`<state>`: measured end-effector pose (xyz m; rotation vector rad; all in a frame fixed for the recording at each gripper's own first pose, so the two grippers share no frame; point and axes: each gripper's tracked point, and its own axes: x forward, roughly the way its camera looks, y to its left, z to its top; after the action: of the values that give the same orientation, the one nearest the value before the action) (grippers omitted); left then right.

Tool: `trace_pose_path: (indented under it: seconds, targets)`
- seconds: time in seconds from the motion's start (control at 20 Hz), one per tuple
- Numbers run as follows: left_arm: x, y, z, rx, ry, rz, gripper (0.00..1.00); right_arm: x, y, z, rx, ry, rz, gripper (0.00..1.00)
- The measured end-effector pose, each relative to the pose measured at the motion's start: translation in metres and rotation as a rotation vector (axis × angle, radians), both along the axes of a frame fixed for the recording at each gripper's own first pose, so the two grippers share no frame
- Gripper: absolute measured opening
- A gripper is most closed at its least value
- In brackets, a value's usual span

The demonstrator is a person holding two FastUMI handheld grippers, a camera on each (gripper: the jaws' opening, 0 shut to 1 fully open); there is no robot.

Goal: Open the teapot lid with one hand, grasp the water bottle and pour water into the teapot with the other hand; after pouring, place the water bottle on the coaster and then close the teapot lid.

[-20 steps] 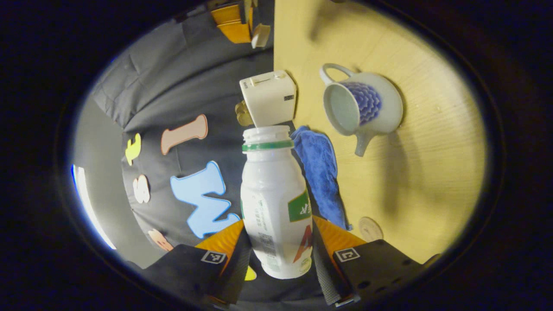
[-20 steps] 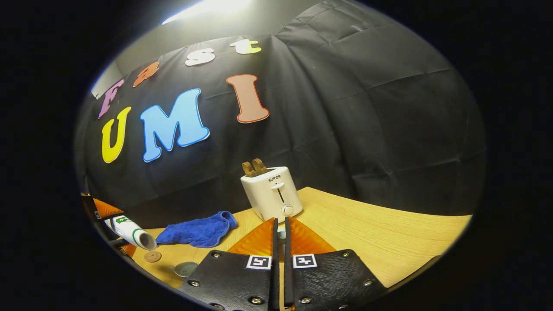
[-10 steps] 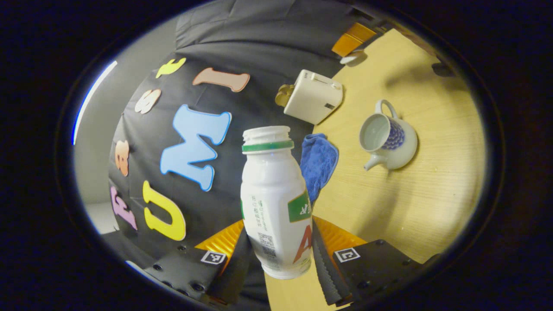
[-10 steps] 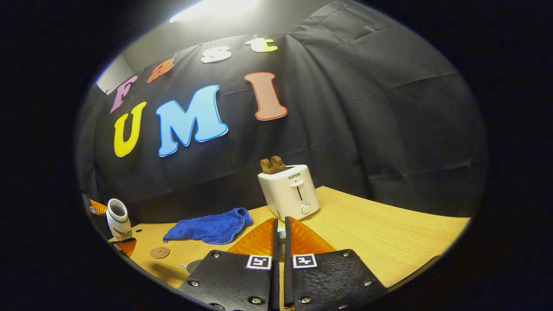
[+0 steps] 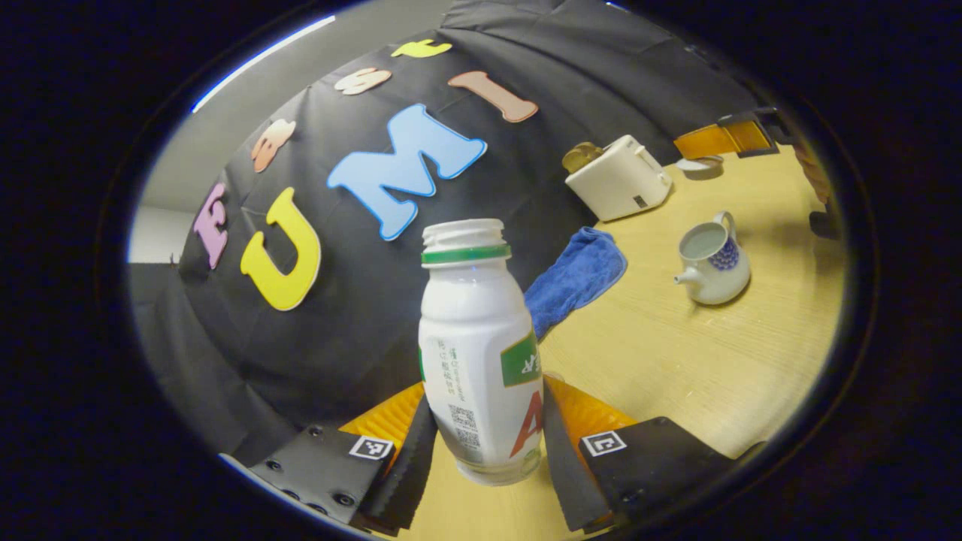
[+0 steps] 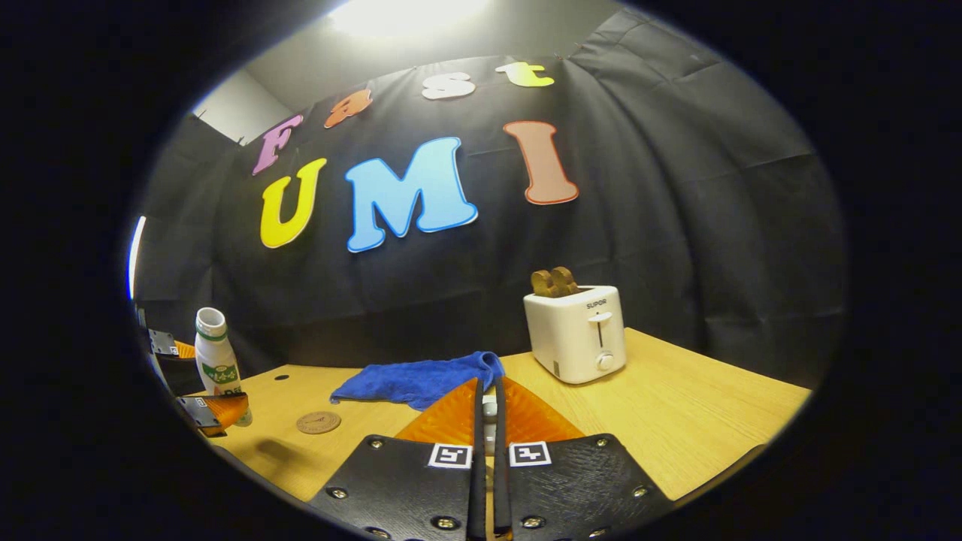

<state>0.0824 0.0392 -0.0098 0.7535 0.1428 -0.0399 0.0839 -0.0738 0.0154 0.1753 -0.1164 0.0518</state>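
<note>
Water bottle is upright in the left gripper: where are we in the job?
Done: the teapot stands open, liquid inside. In hand: the left gripper holds the water bottle upright, away from the coaster; the right gripper pinches the lid. Left: set the bottle on the coaster, close the teapot.

— Was there any writing between the left tool's (image 5: 481, 451) fingers?
— The water bottle (image 5: 477, 338) held there wore a label with small print, a square code and part of a large letter; nothing whole could be made out.
— And ahead of the right tool (image 6: 487, 421)?
— The toaster (image 6: 577, 334), ahead and to its right on the desk (image 6: 699, 421), bore a short brand word above its lever. Each tool finger carried a square coded marker (image 6: 451, 455).
</note>
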Motion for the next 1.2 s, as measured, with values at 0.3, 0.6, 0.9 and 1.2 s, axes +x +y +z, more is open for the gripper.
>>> trace_pose_path:
  seconds: [0.3,0.6,0.9,1.2]
  targets:
    - [0.0,0.012,-0.005,-0.182,-0.006,0.025,0.82,0.004,0.043,-0.012,-0.11,0.035,0.116,0.04]
    - [-0.004,0.015,-0.005,-0.334,-0.016,0.038,0.82,0.011,0.066,-0.029,-0.215,0.081,0.156,0.04]
    - [-0.009,0.015,-0.006,-0.436,-0.018,0.04,0.76,0.015,0.069,-0.039,-0.225,0.115,0.16,0.04]
    - [-0.01,0.011,-0.003,-0.451,-0.026,0.035,0.76,0.017,0.067,-0.041,-0.217,0.126,0.154,0.04]
